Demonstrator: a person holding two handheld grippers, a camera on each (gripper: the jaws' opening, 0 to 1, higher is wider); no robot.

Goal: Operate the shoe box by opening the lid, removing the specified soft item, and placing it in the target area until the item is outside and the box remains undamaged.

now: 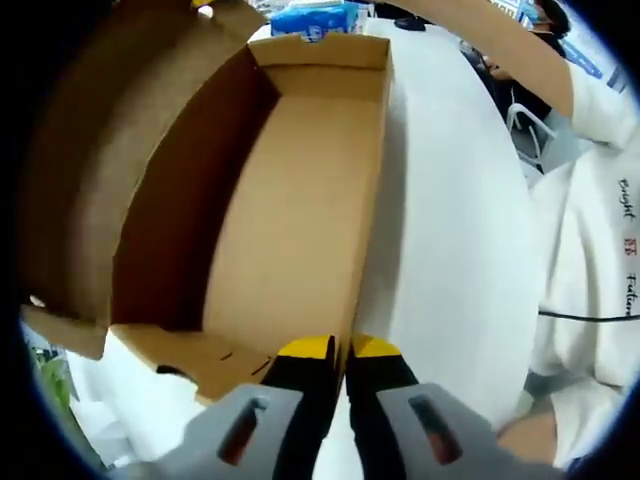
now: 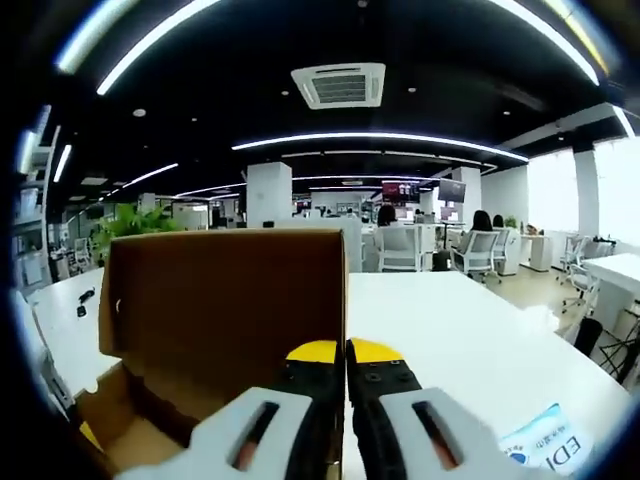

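Observation:
The brown cardboard shoe box (image 1: 290,220) stands open on the white table (image 1: 450,230), and its floor is bare cardboard. Its lid (image 1: 90,170) is swung up to the left. My left gripper (image 1: 343,350), with yellow tips, is shut with the near end of the box's right wall running into its jaws. In the right gripper view the raised lid (image 2: 225,300) stands upright as a brown panel. My right gripper (image 2: 346,352) is shut on the lid's right edge. No soft item is in sight.
A person in white clothes (image 1: 600,230) stands at the table's right side. A blue packet (image 1: 320,18) lies beyond the box's far end. A blue and white card (image 2: 545,440) lies on the table (image 2: 470,330). Office desks and chairs (image 2: 400,245) fill the background.

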